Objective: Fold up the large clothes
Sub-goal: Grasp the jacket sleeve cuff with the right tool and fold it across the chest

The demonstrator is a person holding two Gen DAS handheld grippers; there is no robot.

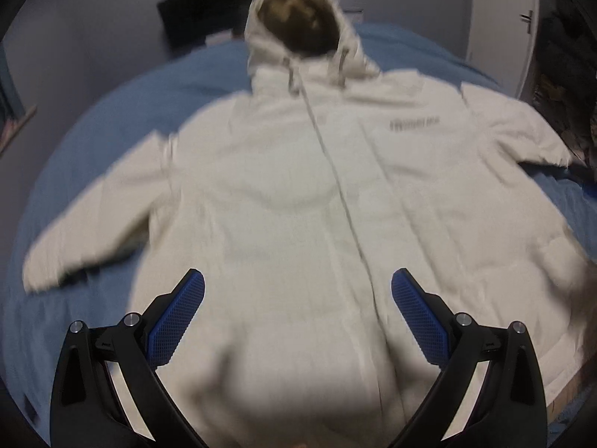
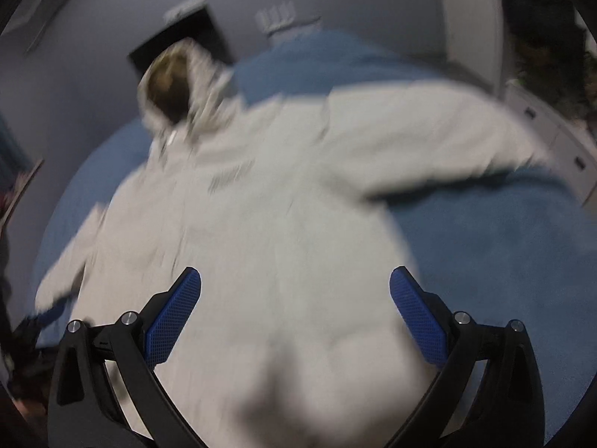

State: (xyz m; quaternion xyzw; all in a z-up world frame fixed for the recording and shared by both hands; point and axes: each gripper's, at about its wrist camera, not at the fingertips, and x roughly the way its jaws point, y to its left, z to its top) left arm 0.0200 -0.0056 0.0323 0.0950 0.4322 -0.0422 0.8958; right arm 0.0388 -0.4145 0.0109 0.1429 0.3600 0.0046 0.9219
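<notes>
A large white hooded jacket [image 1: 291, 194] lies flat, front up and zipped, on a blue bed cover [image 1: 112, 112]. Its hood [image 1: 302, 26] with a brown lining points away from me, and both sleeves spread out to the sides. My left gripper [image 1: 297, 280] hovers open above the lower middle of the jacket, its blue pads [image 1: 175, 317] apart and holding nothing. In the blurred right wrist view the same jacket [image 2: 261, 224] fills the centre, with its right sleeve [image 2: 447, 142] stretched toward the bed's edge. Open too, my right gripper [image 2: 294, 280] hangs over the jacket's lower right part.
The blue bed cover [image 2: 503, 261] shows bare to the right of the jacket. A dark piece of furniture [image 1: 209, 11] stands against the grey wall beyond the hood. A white door [image 1: 503, 18] is at the far right, and white drawers [image 2: 559, 142] stand beside the bed.
</notes>
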